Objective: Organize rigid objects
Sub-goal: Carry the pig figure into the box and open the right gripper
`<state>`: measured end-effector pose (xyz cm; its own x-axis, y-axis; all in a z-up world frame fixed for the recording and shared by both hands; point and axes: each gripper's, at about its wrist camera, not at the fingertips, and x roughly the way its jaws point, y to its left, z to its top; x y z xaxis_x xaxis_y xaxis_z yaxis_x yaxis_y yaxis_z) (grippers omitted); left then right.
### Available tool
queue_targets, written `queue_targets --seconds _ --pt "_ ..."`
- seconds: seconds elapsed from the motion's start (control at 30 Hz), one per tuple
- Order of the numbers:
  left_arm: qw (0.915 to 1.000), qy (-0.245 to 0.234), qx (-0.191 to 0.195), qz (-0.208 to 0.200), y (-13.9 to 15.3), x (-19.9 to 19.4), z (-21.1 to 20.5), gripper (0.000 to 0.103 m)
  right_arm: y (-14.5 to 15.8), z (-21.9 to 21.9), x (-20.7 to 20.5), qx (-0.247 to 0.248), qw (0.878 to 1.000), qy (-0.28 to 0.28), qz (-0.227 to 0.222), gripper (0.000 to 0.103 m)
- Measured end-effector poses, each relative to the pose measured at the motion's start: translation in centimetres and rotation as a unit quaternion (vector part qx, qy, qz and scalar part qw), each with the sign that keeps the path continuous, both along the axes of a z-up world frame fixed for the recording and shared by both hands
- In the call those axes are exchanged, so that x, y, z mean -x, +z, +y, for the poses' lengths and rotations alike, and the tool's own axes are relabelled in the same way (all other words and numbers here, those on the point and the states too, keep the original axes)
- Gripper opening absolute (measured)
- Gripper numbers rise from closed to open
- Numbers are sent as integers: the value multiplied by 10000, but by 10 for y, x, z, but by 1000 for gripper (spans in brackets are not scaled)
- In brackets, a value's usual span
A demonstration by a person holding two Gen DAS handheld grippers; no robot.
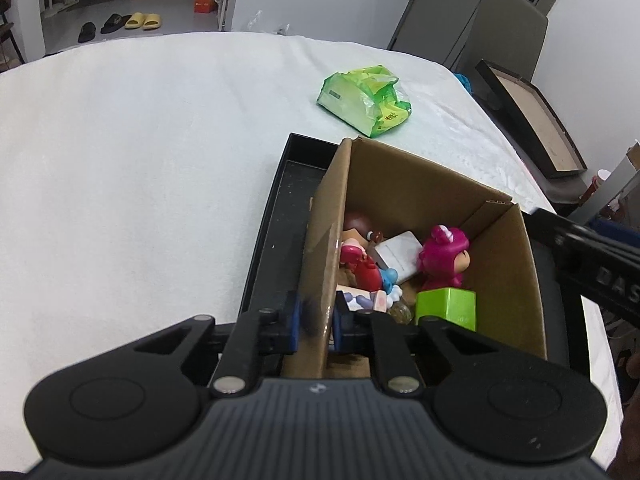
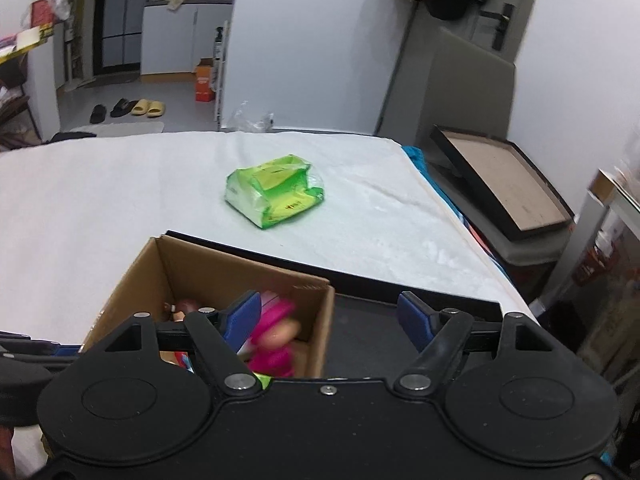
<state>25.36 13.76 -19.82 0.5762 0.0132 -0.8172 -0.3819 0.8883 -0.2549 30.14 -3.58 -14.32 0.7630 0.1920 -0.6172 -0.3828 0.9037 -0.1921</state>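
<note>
The left gripper (image 1: pixel 316 316) is seen nearest in the left wrist view, its 2 blue pads clamped on the near left wall of the cardboard box (image 1: pixel 320 248), 1 pad outside and 1 inside; the wall is probably pinched to steady the box or to shift it. The gripper is pitched steeply downward over the box's near corner. The box stands in a shallow black tray (image 1: pixel 280 208) on the white-covered table (image 1: pixel 140 160), presumably so that it can be carried as 1 load. Inside the box a green block (image 1: pixel 448 306) lies closest, with a pink bear figure (image 1: pixel 442 256) just behind it toward 12 o'clock, a white card (image 1: pixel 400 254) at about 10 o'clock from the bear, and a red figure (image 1: pixel 358 264) against the left wall; the rigid things appear already gathered there. The right gripper (image 2: pixel 328 318) is held at a shallower downward tilt at the box's right wall, its jaws standing apart with nothing pressed between them, the left pad over the box and the right pad over the bare tray. Farther off, toward 12 o'clock, a green soft packet (image 1: pixel 366 98) lies alone on the table, well apart from the tray, likely left out as not rigid.
</note>
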Motion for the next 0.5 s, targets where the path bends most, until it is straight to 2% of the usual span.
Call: queue_targets --seconds 0.4,0.5 --pt "9999 -10 -169 9 12 8 -5 15 17 -45 23 -501 9971 -531 209 77" --pt "9997 -34 -165 169 16 10 -12 15 20 -54 31 -612 9960 -588 294 78"
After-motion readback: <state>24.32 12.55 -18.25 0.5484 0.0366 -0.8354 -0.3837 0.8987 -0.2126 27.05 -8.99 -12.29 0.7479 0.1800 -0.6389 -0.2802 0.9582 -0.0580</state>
